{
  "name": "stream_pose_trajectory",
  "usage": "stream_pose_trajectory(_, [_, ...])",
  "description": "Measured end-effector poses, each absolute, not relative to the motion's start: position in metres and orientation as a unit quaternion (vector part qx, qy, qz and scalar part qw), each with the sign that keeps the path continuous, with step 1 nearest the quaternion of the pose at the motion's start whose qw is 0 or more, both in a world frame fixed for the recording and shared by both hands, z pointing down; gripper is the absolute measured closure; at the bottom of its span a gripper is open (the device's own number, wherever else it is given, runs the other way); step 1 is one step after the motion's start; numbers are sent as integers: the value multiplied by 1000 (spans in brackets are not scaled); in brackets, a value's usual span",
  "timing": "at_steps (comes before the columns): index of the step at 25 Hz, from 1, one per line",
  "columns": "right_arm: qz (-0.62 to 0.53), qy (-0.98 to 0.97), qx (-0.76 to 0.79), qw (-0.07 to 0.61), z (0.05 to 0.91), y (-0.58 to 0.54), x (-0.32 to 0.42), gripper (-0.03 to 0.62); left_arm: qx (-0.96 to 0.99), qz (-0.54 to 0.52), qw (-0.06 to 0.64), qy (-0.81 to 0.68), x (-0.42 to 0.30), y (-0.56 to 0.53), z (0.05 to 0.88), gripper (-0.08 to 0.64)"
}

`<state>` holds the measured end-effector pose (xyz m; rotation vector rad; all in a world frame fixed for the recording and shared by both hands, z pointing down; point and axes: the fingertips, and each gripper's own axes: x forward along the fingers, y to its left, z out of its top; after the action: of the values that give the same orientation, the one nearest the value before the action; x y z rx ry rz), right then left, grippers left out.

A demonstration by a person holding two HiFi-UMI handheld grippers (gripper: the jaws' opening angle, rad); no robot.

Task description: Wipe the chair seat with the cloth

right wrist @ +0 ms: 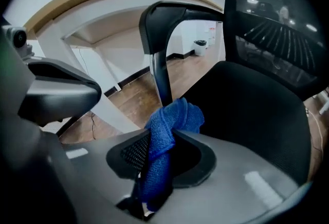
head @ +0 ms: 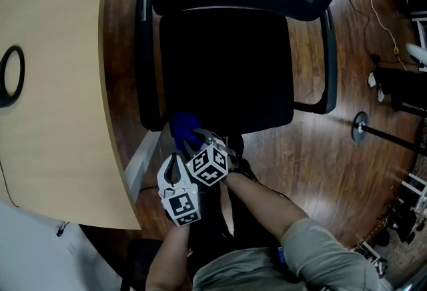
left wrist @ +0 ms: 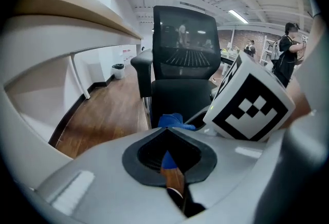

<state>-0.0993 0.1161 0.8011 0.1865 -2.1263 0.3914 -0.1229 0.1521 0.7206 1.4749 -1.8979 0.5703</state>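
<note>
The right gripper pinches the bunched blue cloth between its jaws, at the near corner of the black chair seat, by the armrest nearest the desk. The left gripper, jaws pressed together on nothing, sits just beside it

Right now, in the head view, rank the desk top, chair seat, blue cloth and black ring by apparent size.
1. desk top
2. chair seat
3. black ring and blue cloth: too close to rank. The frame edge cuts the ring, and the cloth is partly hidden.
</note>
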Motion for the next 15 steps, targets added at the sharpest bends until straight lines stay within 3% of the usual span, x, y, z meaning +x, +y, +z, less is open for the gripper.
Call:
stream_pose_trajectory(7, [180, -854, 132, 470, 813, 90, -66, 499, 574, 227, 324, -717, -118, 146, 727, 555])
stream_pose_trajectory(15, [207, -816, 244, 481, 816, 19, 50, 499, 621, 233, 312, -680, -45, 99, 722, 555])
